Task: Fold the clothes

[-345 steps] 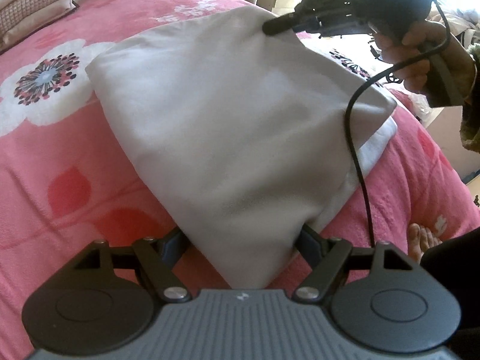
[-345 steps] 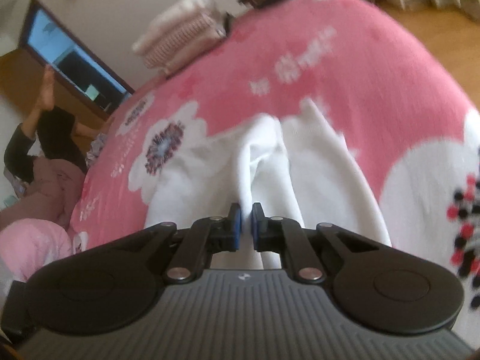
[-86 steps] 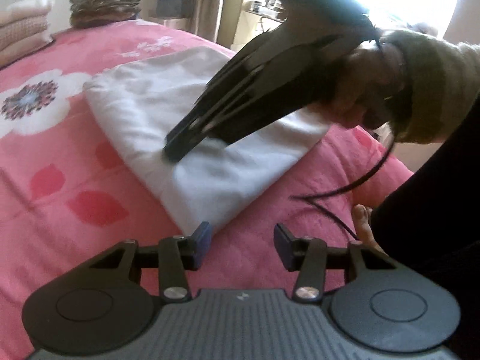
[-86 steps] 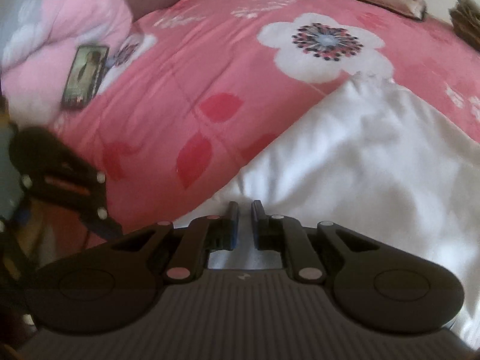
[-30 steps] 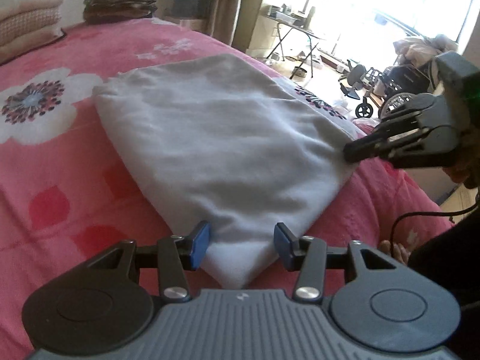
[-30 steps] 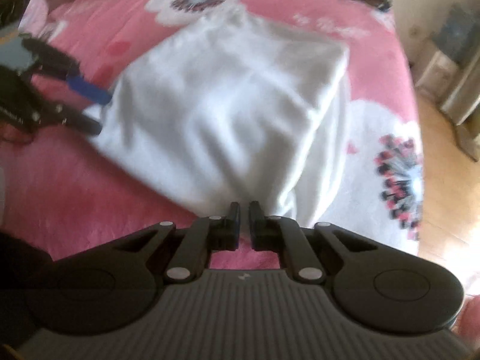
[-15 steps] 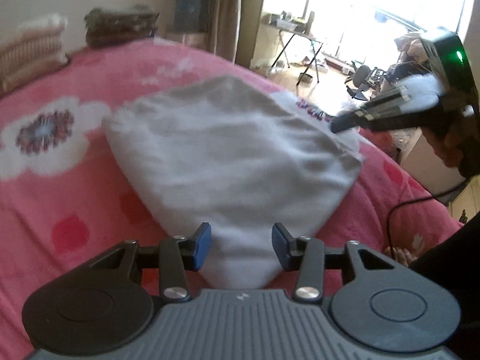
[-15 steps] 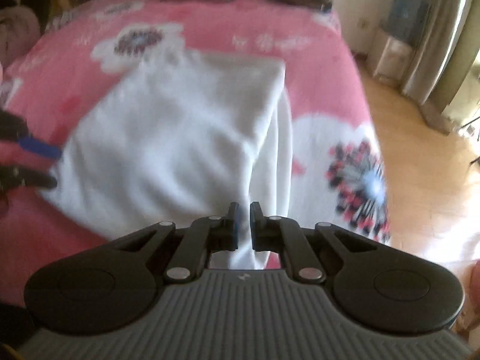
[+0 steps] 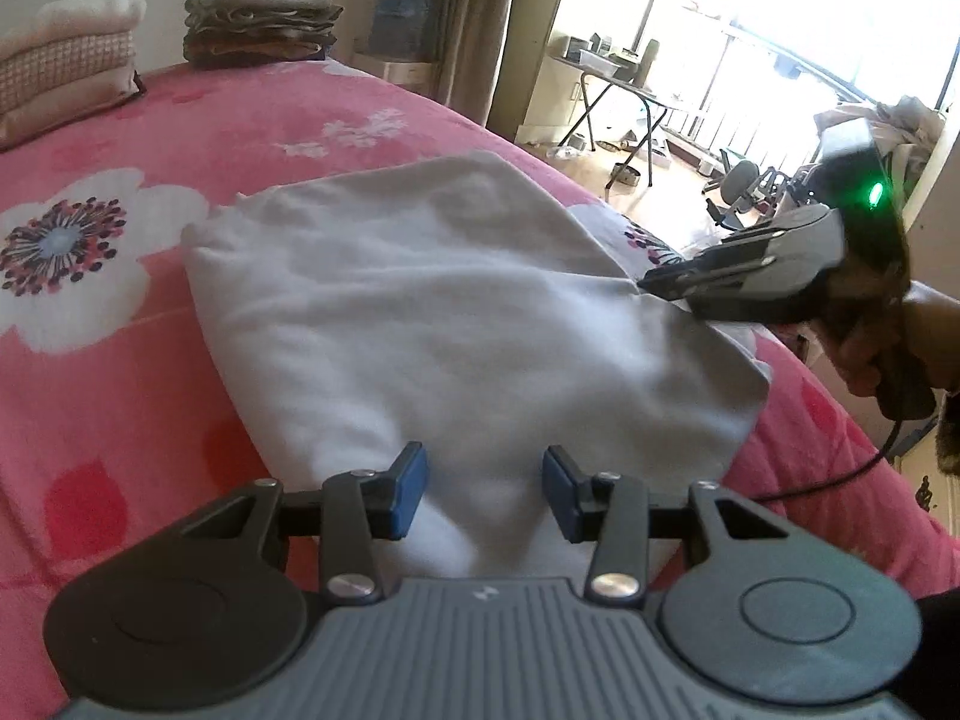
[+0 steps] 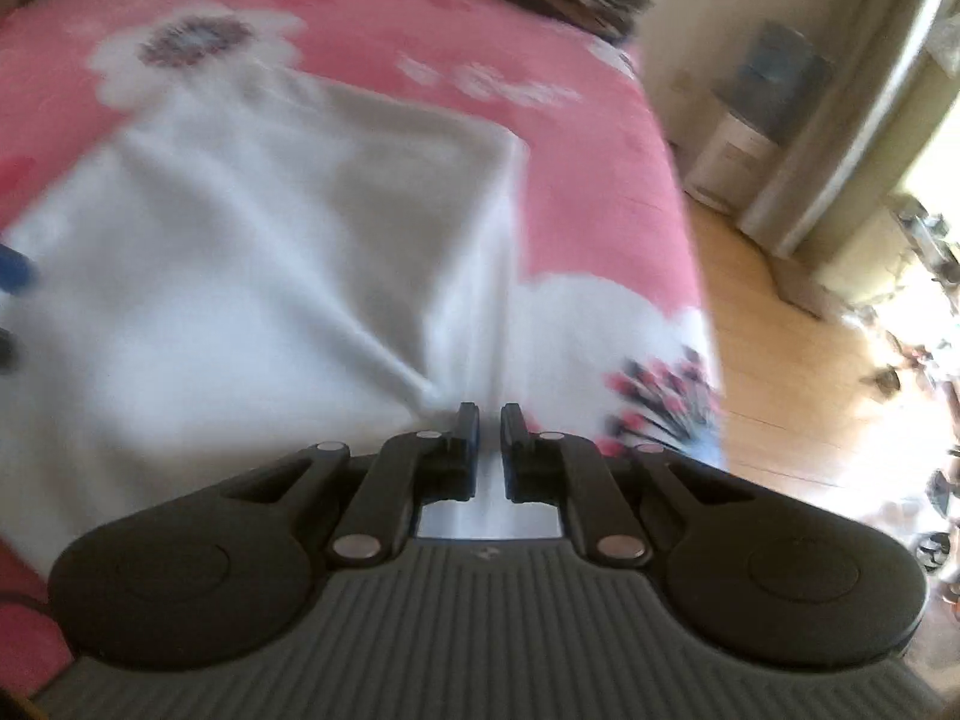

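A bed (image 9: 252,120) with a pink flowered cover fills the room; wooden floor (image 10: 780,324), curtains (image 9: 480,18), bright sunlit window (image 9: 798,18) beyond.

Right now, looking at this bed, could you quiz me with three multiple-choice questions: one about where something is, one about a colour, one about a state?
1. Where do the folded piles sit?
A. far end of the bed
B. on the floor
C. on the white garment

2. What colour is the bedspread?
A. green
B. pink with white flowers
C. plain grey

3. How is the left tool?
A. open over the white garment's near corner
C. shut tight
B. out of sight

Answers: 1 A, piles lie beyond the garment. 2 B, pink shows all round. 3 A, cloth is visible between the parted blue pads.
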A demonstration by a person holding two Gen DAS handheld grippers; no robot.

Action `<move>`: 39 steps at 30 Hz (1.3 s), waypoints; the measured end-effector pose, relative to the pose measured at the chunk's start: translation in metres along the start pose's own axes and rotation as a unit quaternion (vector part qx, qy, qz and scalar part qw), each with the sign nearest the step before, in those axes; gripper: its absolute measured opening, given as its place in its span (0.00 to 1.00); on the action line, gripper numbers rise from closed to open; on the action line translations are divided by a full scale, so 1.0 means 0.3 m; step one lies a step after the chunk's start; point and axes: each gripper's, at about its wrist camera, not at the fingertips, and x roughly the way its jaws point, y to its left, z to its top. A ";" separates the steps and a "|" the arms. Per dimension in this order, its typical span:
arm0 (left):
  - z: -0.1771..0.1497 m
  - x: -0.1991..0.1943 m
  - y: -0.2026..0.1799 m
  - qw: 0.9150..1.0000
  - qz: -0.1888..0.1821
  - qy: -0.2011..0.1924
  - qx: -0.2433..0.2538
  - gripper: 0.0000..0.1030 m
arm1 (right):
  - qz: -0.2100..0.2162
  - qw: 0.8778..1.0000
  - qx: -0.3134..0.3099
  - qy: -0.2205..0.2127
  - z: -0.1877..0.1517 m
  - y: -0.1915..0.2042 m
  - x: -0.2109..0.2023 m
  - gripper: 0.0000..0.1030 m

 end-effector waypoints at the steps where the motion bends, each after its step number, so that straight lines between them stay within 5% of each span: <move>1: 0.001 0.002 0.001 1.000 -0.001 -0.001 0.000 0.43 | 0.017 1.000 0.026 -0.006 0.002 -0.029 -0.015 0.06; 7: 0.002 0.005 0.008 1.000 -0.007 -0.003 -0.008 0.43 | 0.106 0.986 0.125 -0.035 0.020 -0.109 -0.060 0.11; 15: 0.002 0.009 0.007 1.000 -0.006 -0.004 -0.004 0.43 | 0.192 0.953 0.234 -0.020 0.027 -0.183 0.023 0.37; 28: 0.000 0.011 0.008 1.000 -0.009 -0.006 -0.001 0.43 | 0.203 0.963 0.178 -0.011 0.086 -0.167 0.113 0.42; 34: 0.001 0.014 0.010 1.000 -0.010 -0.006 -0.001 0.44 | 0.225 0.957 0.185 -0.012 0.089 -0.174 0.127 0.44; 39: -0.003 0.015 0.002 1.000 -0.007 -0.008 0.003 0.44 | 0.209 0.963 0.169 -0.018 0.097 -0.148 0.114 0.26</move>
